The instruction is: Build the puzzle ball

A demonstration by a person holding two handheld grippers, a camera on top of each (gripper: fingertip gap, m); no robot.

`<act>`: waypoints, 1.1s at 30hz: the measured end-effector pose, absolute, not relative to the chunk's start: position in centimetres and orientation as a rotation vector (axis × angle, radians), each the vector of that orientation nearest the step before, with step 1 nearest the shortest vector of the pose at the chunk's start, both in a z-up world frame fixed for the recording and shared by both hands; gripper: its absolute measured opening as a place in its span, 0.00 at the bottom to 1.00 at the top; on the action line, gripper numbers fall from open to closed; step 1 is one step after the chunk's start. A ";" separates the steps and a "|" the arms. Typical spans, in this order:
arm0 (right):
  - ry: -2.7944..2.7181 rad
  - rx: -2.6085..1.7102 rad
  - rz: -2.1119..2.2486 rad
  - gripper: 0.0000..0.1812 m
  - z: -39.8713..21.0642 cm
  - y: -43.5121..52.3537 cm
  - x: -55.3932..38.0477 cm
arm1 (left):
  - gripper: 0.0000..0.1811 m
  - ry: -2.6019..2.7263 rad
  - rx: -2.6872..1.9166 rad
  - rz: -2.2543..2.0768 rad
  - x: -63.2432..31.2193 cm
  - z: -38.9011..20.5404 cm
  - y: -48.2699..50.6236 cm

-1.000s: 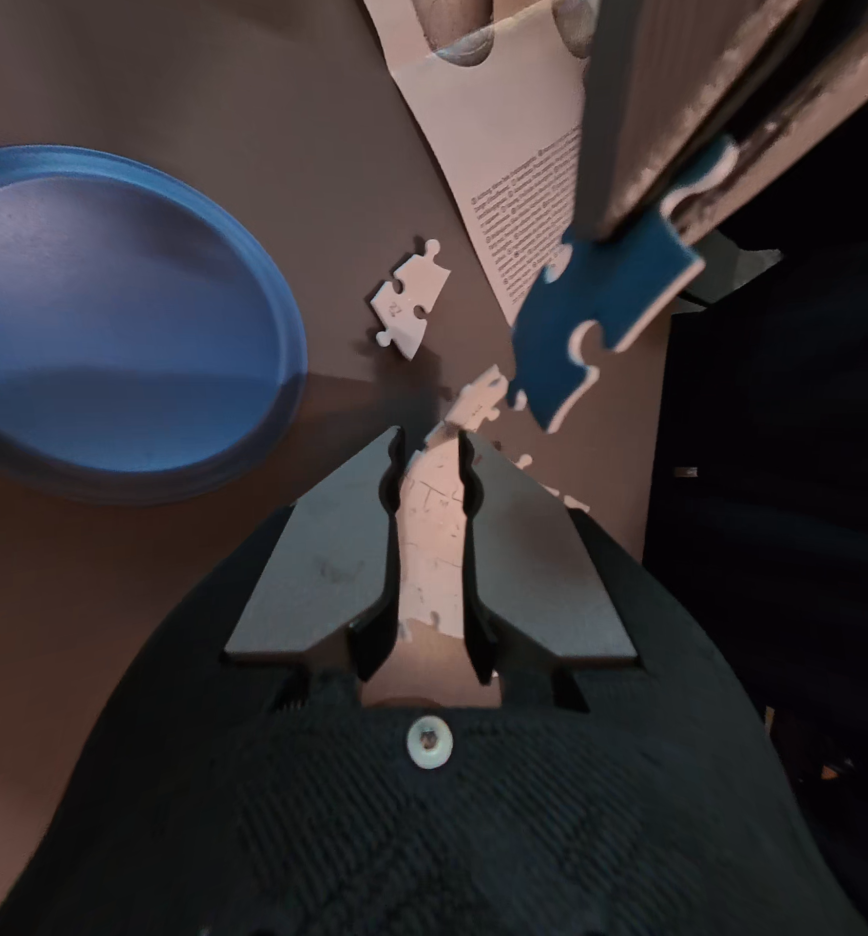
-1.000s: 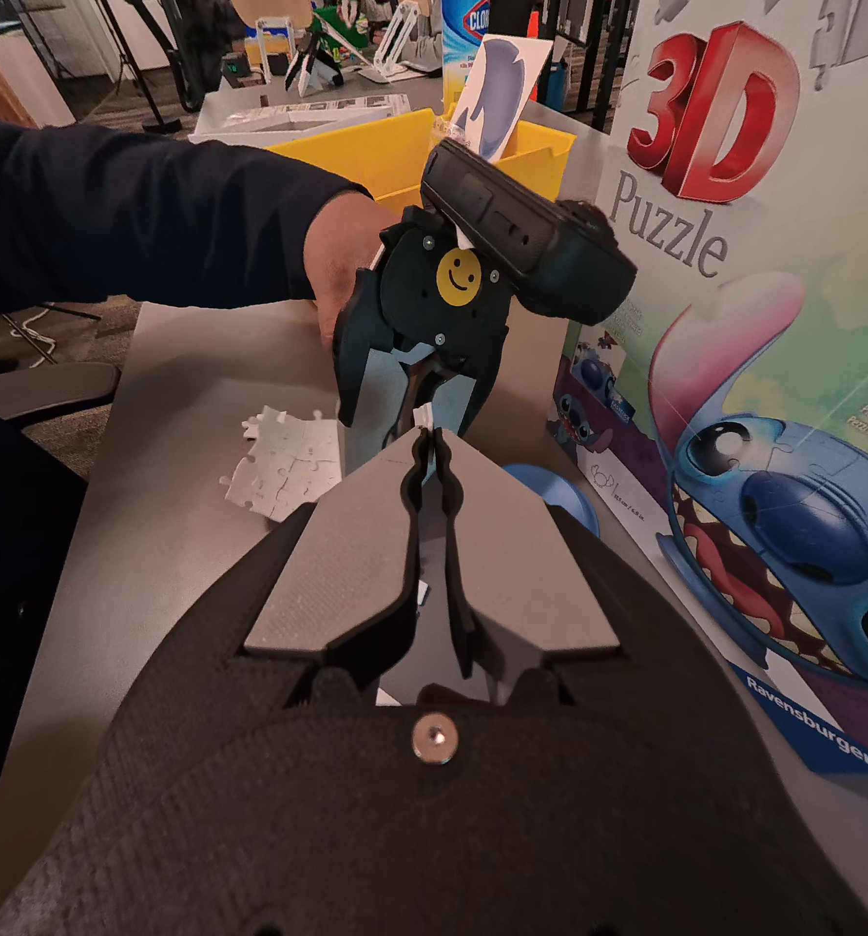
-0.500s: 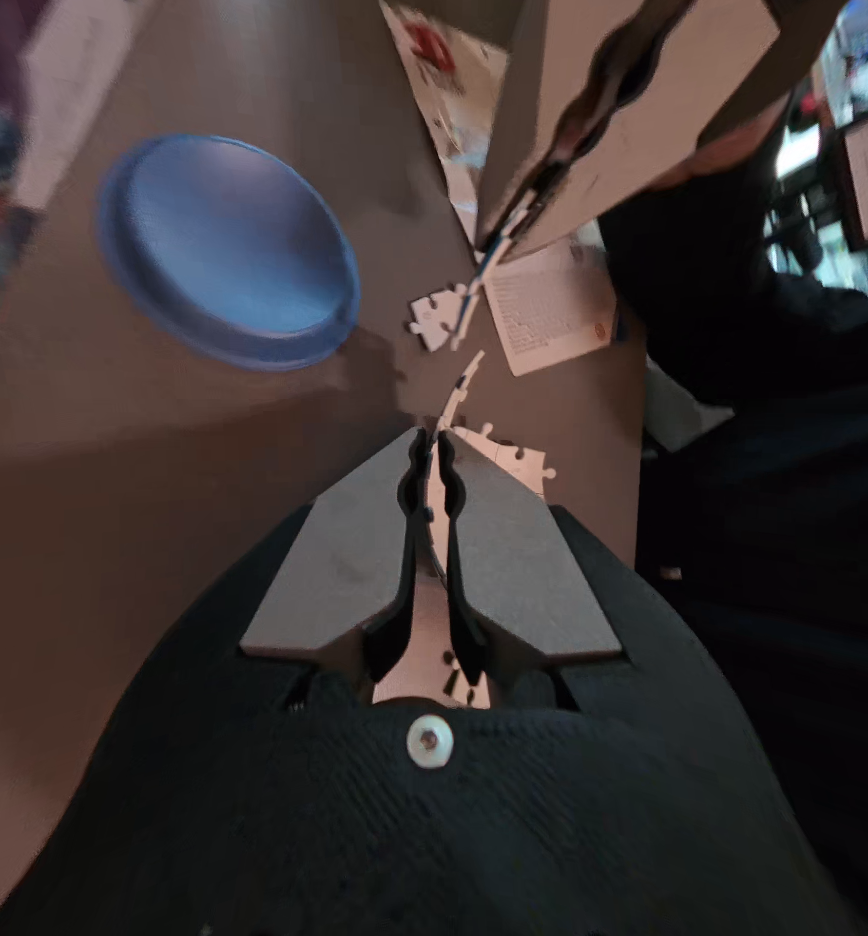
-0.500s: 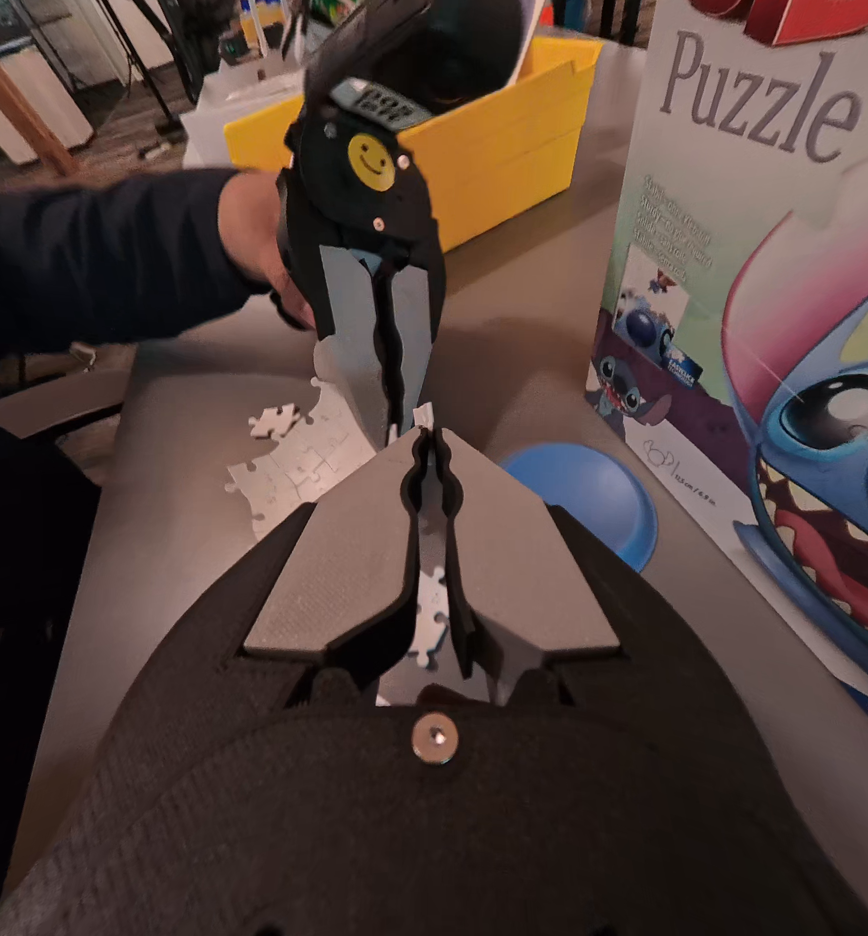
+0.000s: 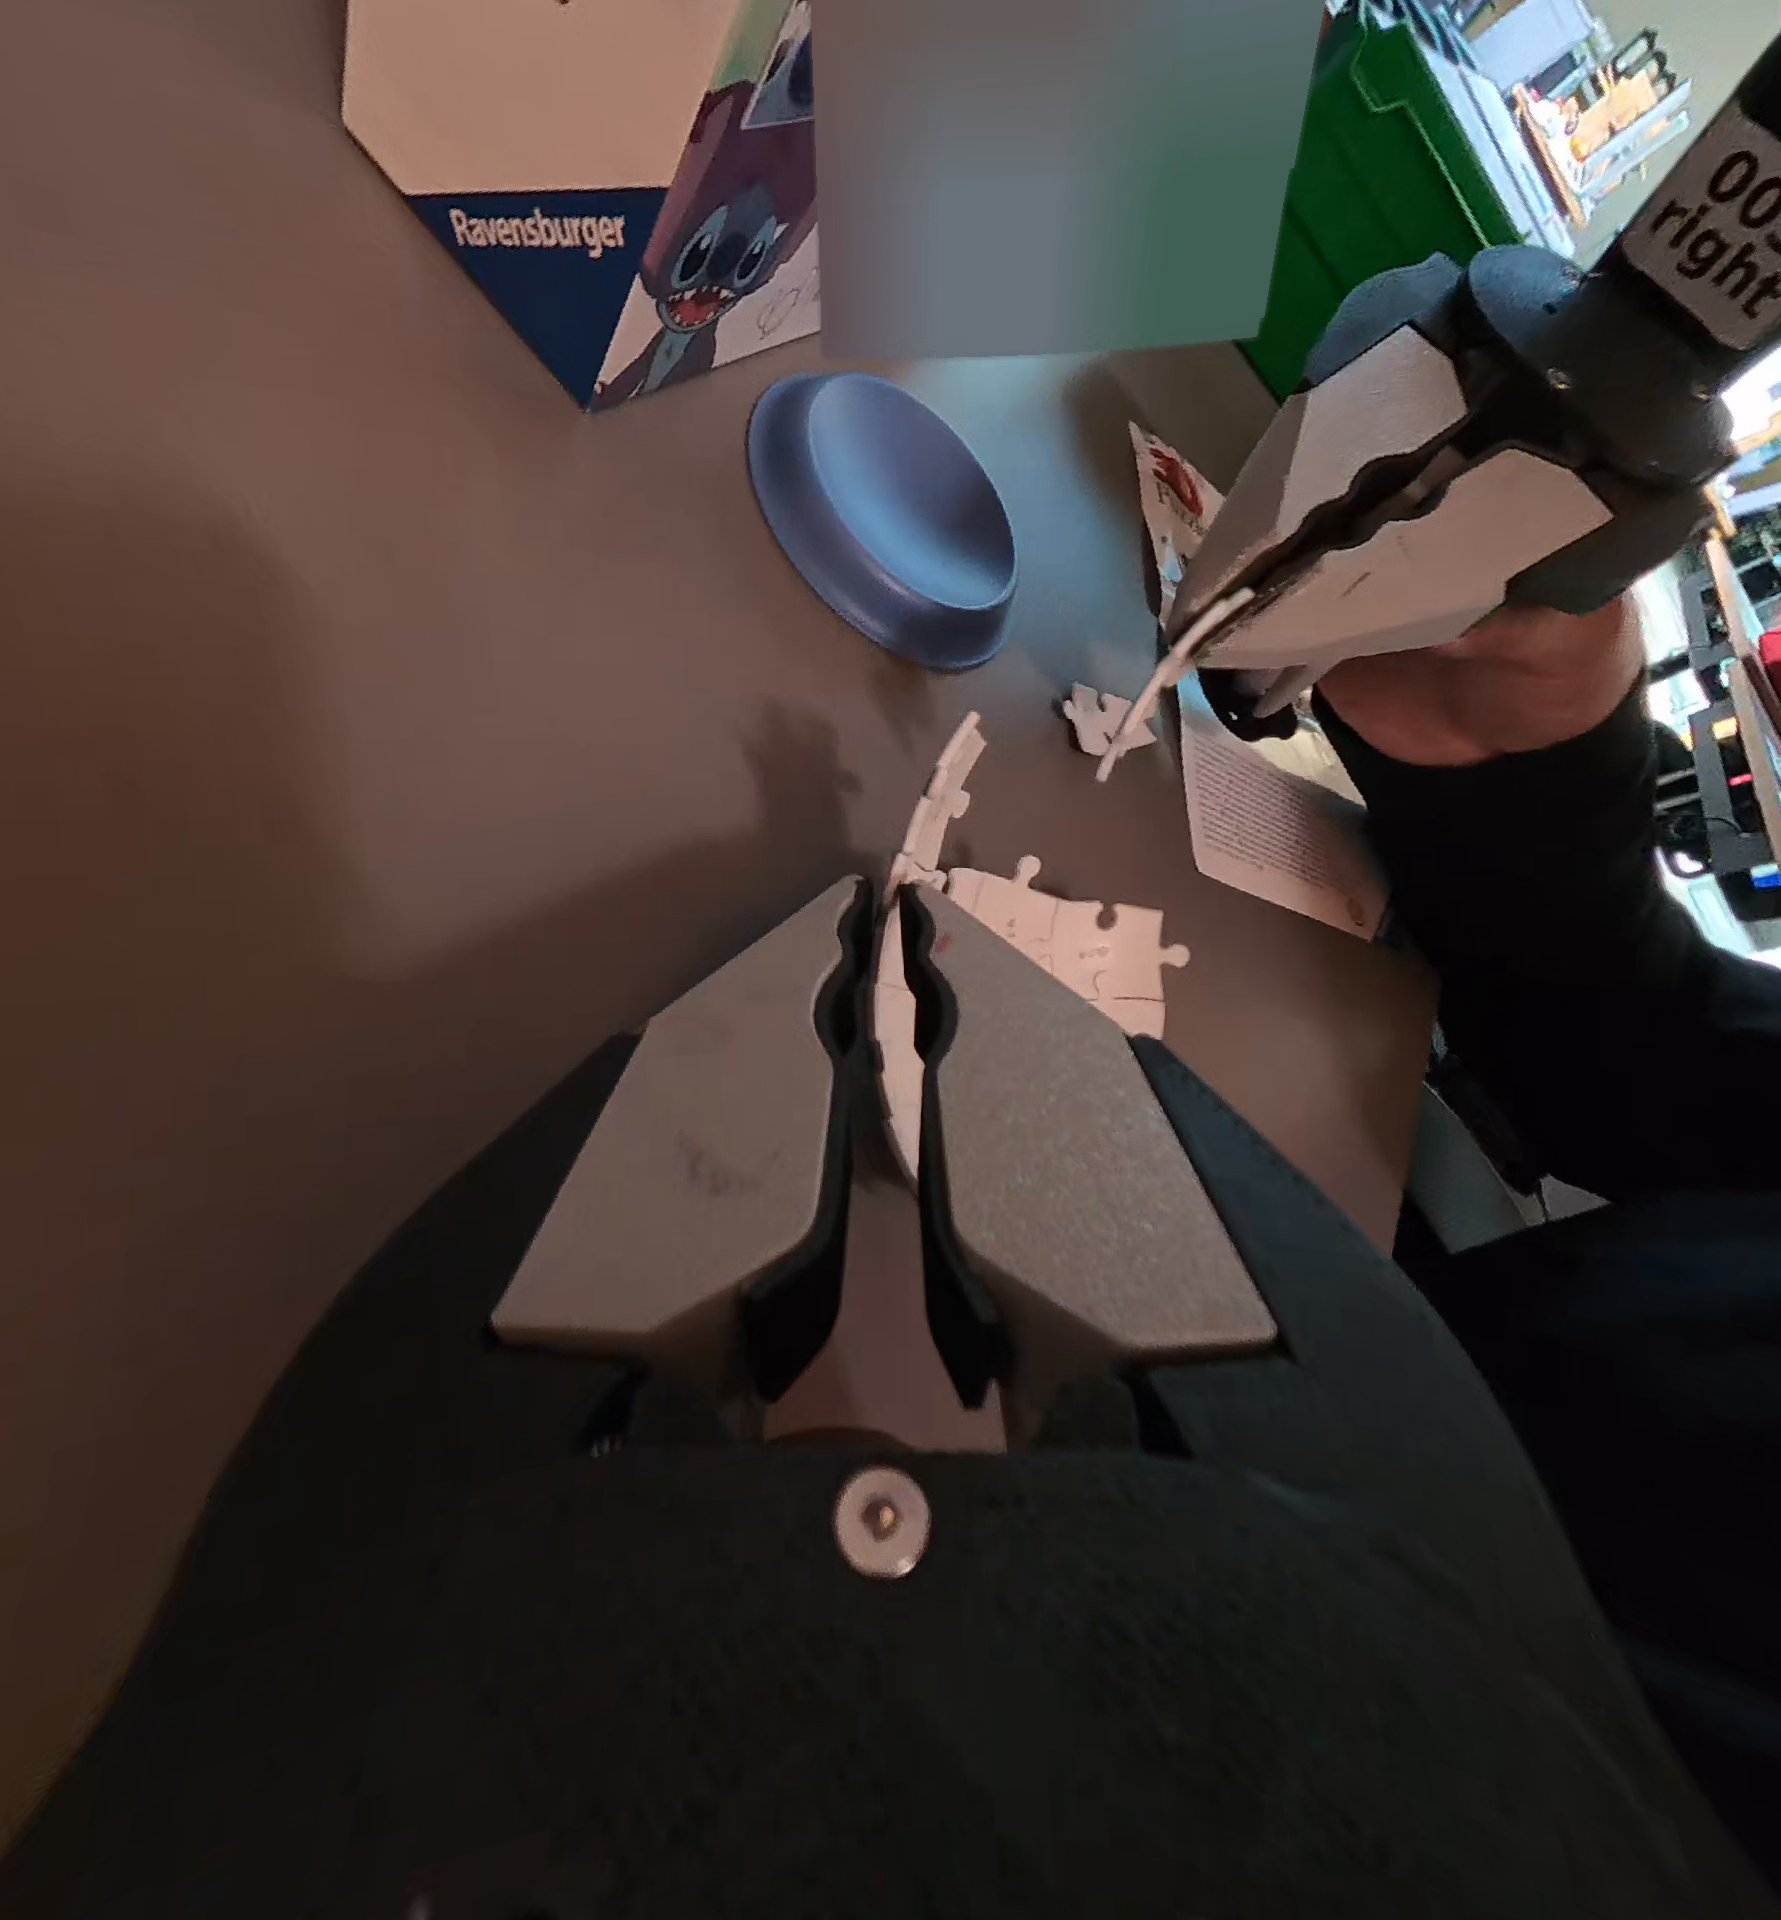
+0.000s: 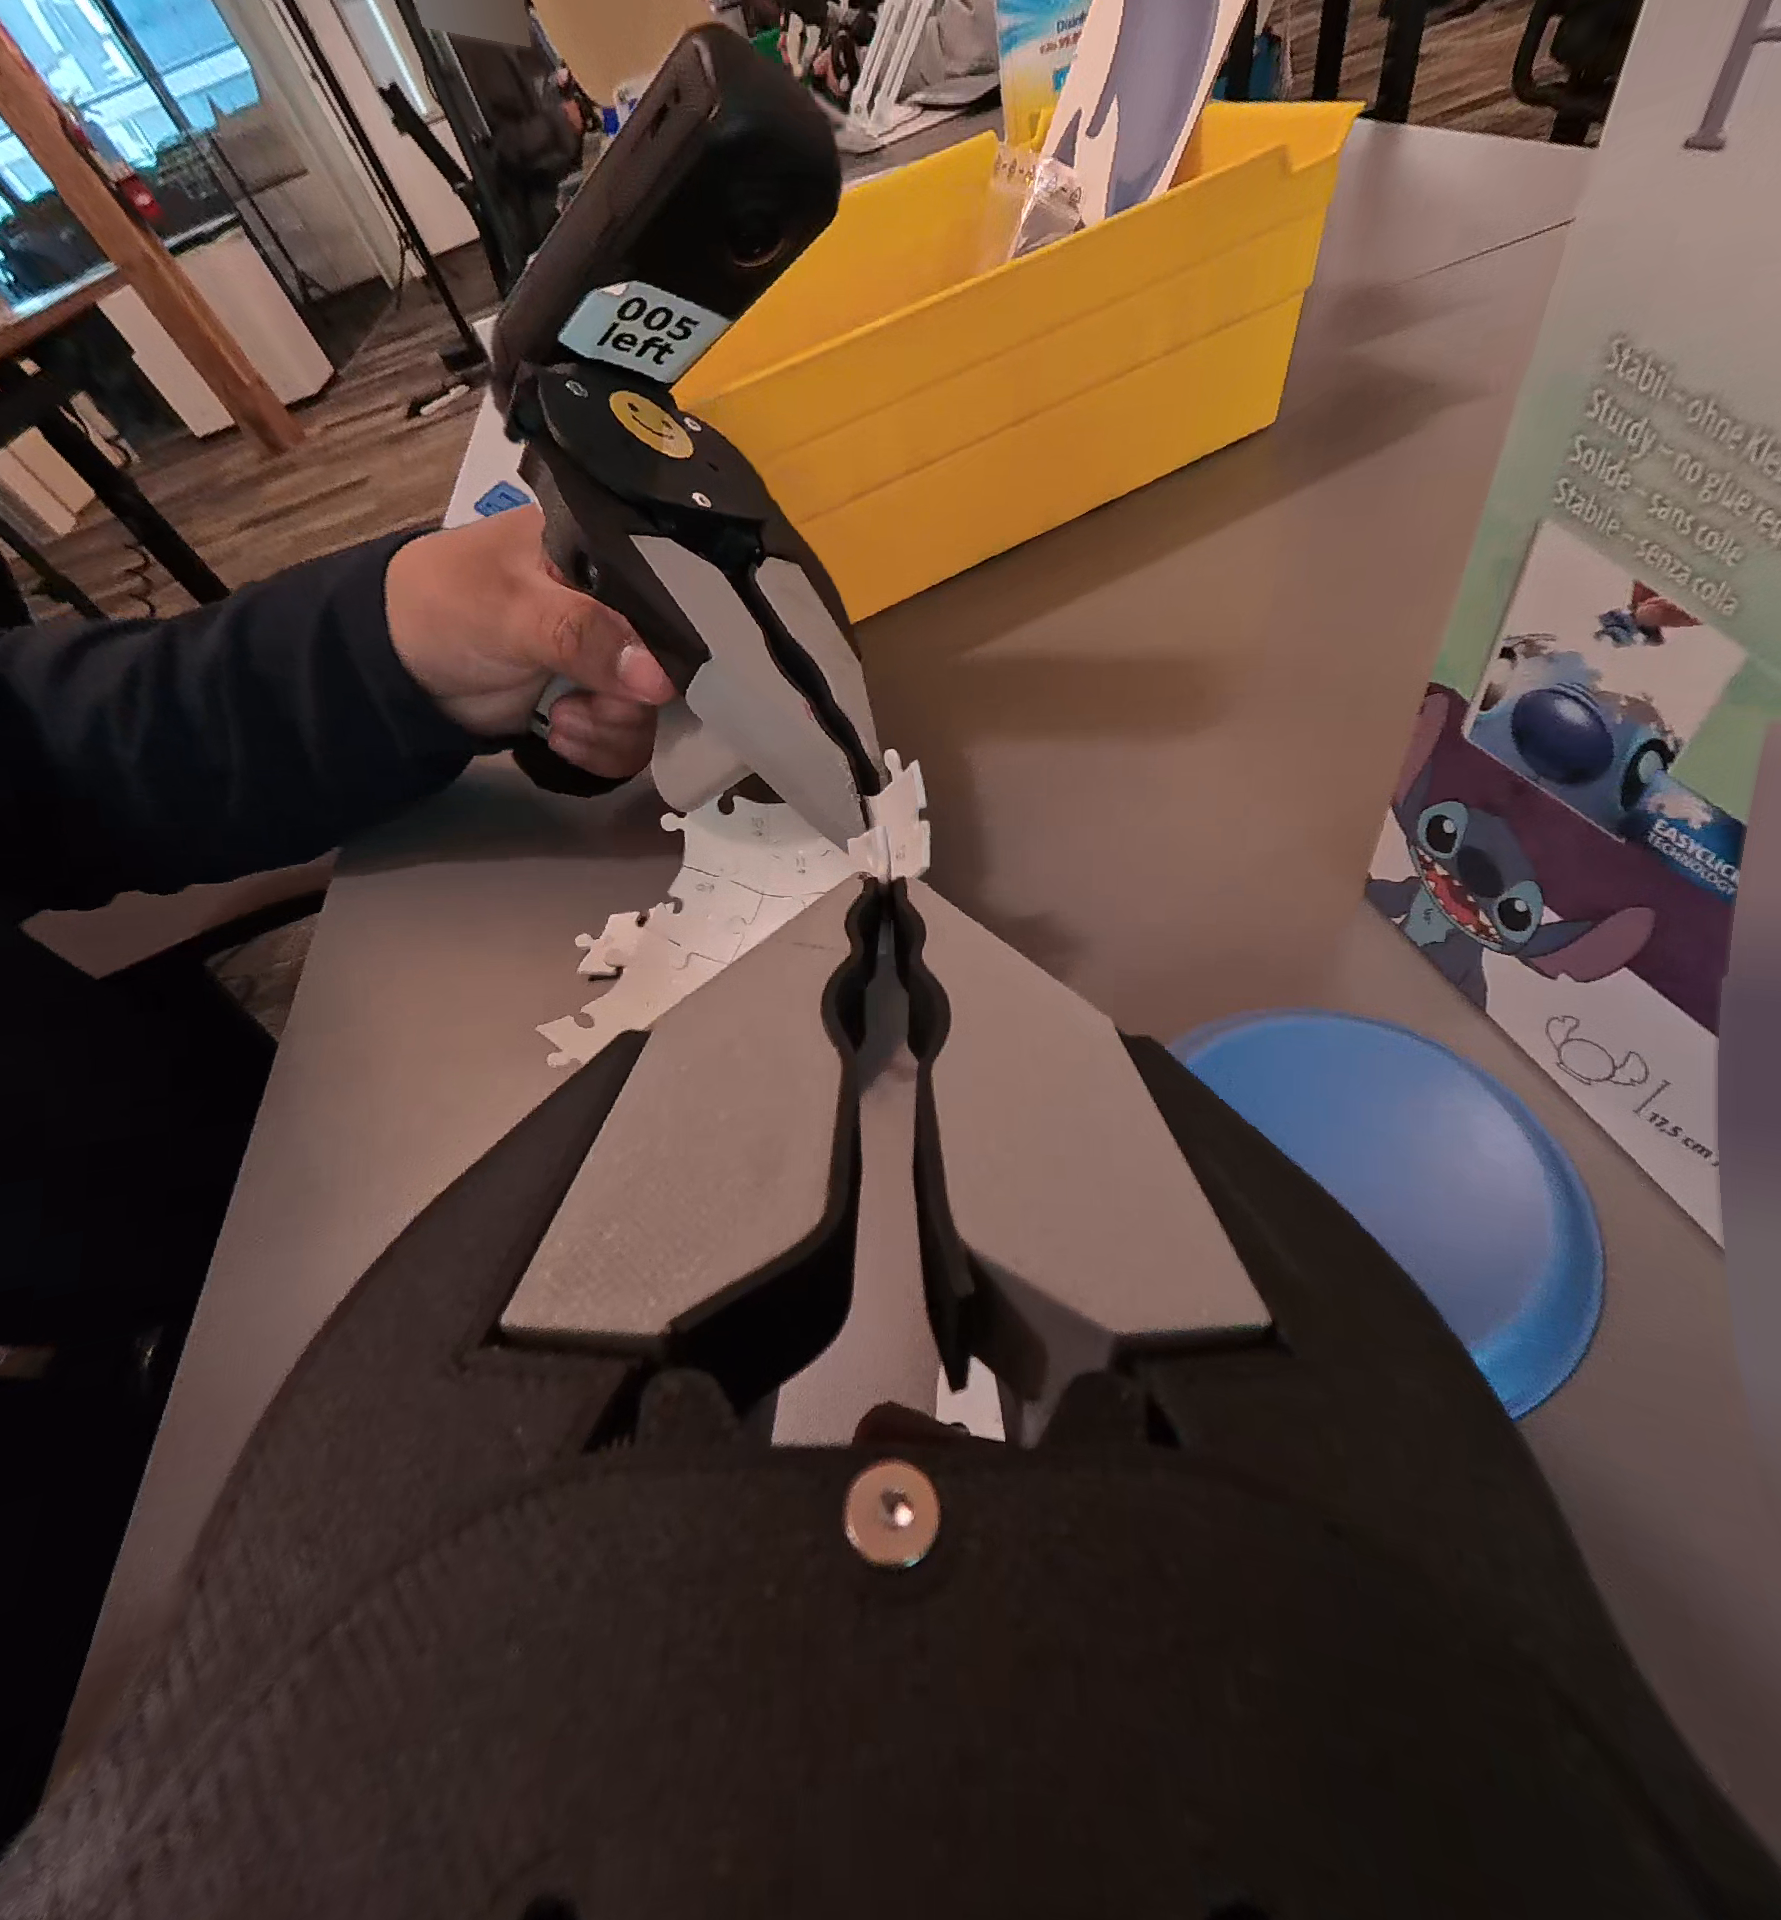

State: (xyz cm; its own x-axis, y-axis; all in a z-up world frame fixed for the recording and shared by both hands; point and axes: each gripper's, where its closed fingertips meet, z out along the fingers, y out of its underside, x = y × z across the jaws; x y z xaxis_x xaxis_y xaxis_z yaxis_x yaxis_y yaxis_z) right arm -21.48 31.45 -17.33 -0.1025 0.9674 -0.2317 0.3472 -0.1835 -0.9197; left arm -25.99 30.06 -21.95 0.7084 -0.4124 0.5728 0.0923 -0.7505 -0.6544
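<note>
Two grippers meet above the grey surface. Left gripper, jaws pinching a curved strip of white pieces, holds it arcing away toward the blue dish. Right gripper pinches a single piece edge-on, angled downward near the strip's tip. Puzzle box stands beyond.

2 grippers, 1 blue dish, 1 yellow bin, 1 box.

The left gripper, gripped by a hand in a dark sleeve, tilts downward with fingers pinched together, while the right gripper angles toward it, apparently also closed, their tips near each other.
</note>
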 end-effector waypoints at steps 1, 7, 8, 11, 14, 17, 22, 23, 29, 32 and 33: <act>-1.465 -1.560 1.296 0.00 -17.4 31.5 -21.4 | 0.01 0.225 -2.237 -0.958 -26.1 -22.1 29.9; -1.455 -1.572 1.304 0.00 -17.2 31.8 -21.1 | 0.05 0.198 -2.246 -0.901 -26.4 -22.1 29.0; -1.462 -1.574 1.300 0.00 -17.3 31.7 -21.1 | 0.05 0.195 -2.250 -0.880 -26.6 -22.2 28.9; -1.487 -1.569 1.274 0.00 -17.4 31.5 -21.0 | 0.07 0.183 -2.265 -0.863 -26.8 -22.3 28.2; -1.503 -1.558 1.267 0.00 -17.3 31.2 -21.0 | 0.07 0.190 -2.293 -0.819 -27.0 -22.8 27.5; -1.518 -1.553 1.269 0.00 -17.4 30.9 -21.1 | 0.07 0.184 -2.299 -0.817 -27.2 -22.9 27.0; -1.572 -1.580 1.260 0.00 -18.7 30.1 -21.6 | 0.07 0.169 -2.293 -0.827 -27.7 -22.6 27.0; -1.582 -1.584 1.256 0.00 -18.9 30.0 -21.7 | 0.07 0.168 -2.292 -0.829 -27.7 -22.6 27.1; -1.613 -1.594 1.247 0.00 -19.5 29.7 -21.9 | 0.07 0.186 -2.295 -0.857 -27.6 -22.5 27.4; -1.624 -1.603 1.247 0.00 -19.9 29.6 -21.9 | 0.08 0.197 -2.300 -0.858 -27.5 -22.4 27.8; -1.626 -1.606 1.244 0.00 -20.0 29.6 -21.9 | 0.08 0.198 -2.300 -0.862 -27.5 -22.4 27.9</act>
